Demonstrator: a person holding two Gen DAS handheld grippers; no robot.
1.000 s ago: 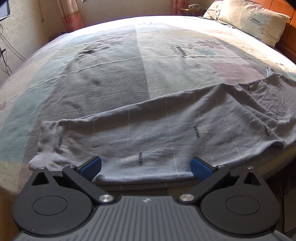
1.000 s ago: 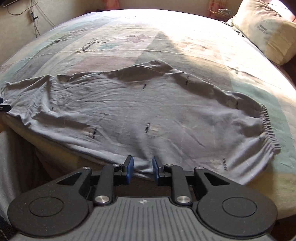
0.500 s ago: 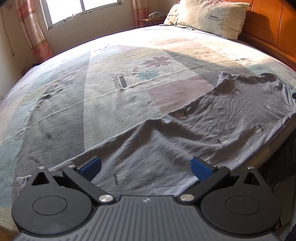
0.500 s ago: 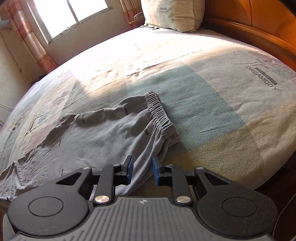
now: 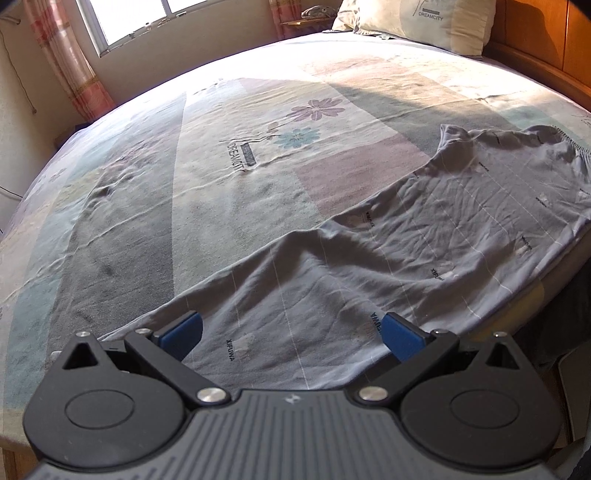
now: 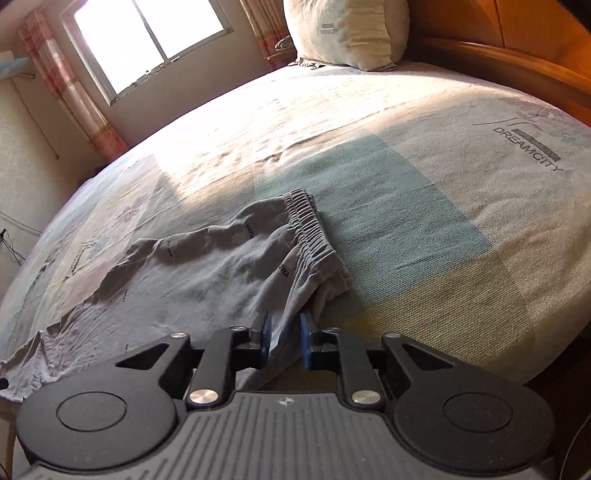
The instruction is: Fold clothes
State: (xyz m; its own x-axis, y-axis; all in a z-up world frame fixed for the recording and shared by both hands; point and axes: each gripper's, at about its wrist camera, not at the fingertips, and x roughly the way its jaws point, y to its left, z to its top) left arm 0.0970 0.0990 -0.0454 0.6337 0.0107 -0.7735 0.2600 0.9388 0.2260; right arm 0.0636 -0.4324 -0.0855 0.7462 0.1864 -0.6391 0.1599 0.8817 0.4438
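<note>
Grey trousers (image 5: 424, 240) lie stretched along the near edge of the bed, with small printed logos on them. My left gripper (image 5: 291, 332) hangs wide open just above one trouser leg, and nothing sits between its blue pads. In the right wrist view the trousers (image 6: 207, 280) end in a gathered elastic waistband (image 6: 314, 229). My right gripper (image 6: 286, 341) is at the near corner of that waist end. Its fingers are drawn close together, with a fold of the grey cloth running up between the pads.
The bed sheet (image 5: 221, 166) is patterned with flowers and lettering and spreads wide beyond the trousers. A pillow (image 6: 347, 33) rests against the wooden headboard (image 6: 517, 74). A window (image 6: 147, 44) with curtains is at the far wall. The mattress edge drops off right below both grippers.
Both views have swung toward the head of the bed. My right gripper has come to the waistband end and its fingers have narrowed onto the cloth. The left gripper has stayed open.
</note>
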